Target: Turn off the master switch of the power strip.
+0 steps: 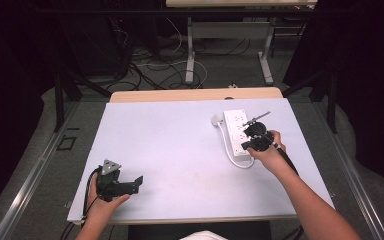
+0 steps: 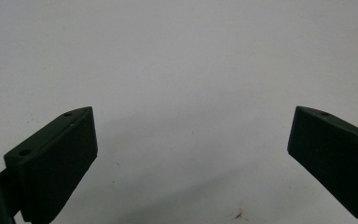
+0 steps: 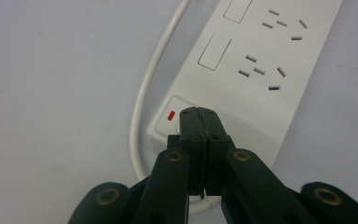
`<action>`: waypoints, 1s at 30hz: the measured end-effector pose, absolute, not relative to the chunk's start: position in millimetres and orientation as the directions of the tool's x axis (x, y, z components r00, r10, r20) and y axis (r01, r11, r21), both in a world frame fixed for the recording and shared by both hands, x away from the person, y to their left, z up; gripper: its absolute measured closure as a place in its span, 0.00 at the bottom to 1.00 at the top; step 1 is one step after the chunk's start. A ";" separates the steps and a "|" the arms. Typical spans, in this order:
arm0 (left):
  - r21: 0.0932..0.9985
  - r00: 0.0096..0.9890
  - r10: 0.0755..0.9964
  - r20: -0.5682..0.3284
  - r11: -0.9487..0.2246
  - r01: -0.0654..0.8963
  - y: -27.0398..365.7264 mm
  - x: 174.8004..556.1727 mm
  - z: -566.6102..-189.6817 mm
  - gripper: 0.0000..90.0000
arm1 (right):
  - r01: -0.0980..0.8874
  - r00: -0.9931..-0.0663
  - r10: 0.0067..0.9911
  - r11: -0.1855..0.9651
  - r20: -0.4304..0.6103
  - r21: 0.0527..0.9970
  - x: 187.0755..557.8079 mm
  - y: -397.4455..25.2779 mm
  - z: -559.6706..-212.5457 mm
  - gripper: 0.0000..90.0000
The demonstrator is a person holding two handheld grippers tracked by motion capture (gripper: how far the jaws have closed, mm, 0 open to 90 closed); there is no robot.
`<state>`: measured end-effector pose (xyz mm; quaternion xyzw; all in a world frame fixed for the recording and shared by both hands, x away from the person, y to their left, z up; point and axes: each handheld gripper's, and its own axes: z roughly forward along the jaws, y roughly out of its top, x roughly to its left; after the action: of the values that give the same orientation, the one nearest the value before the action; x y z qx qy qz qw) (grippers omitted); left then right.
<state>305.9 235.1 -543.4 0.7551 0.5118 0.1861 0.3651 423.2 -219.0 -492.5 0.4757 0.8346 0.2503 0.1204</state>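
Note:
A white power strip (image 1: 238, 131) lies at the right of the table, its white cable (image 1: 226, 148) curling along its left side to a plug (image 1: 216, 120). My right gripper (image 1: 256, 134) is over its near end. In the right gripper view the jaws are shut with nothing between them, and the right gripper (image 3: 199, 113) has its tips resting on the rocker switch (image 3: 171, 116) with the red mark. The strip (image 3: 261, 70) shows two more switches and sockets beyond. My left gripper (image 1: 135, 183) rests near the table's front left, open, with bare tabletop between its fingers (image 2: 56, 158).
The light table top (image 1: 170, 145) is bare between the two grippers. Behind the table are cables on the floor (image 1: 155, 70) and the legs of another desk (image 1: 190, 55). A small brown stain (image 2: 238, 215) marks the surface near the left gripper.

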 end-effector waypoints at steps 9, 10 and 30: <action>0.743 0.408 0.908 -0.094 -0.209 0.635 235.5 306.0 -543.6 0.02 | 0.743 -0.510 0.860 0.424 0.027 0.518 429.1 -210.4 -499.2 1.00; 0.743 0.407 0.909 -0.093 -0.208 0.635 235.5 306.0 -543.6 0.02 | 0.741 -0.512 0.859 0.429 0.022 0.517 429.3 -209.4 -499.9 1.00; 0.743 0.407 0.909 -0.093 -0.209 0.636 235.7 306.1 -543.7 0.02 | 0.735 -0.523 0.852 0.461 -0.018 0.497 434.3 -201.3 -510.0 1.00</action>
<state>306.1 235.7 -543.7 0.7549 0.5115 0.1863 0.3658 434.3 -201.3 -510.0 0.4699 0.8443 0.2204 0.1332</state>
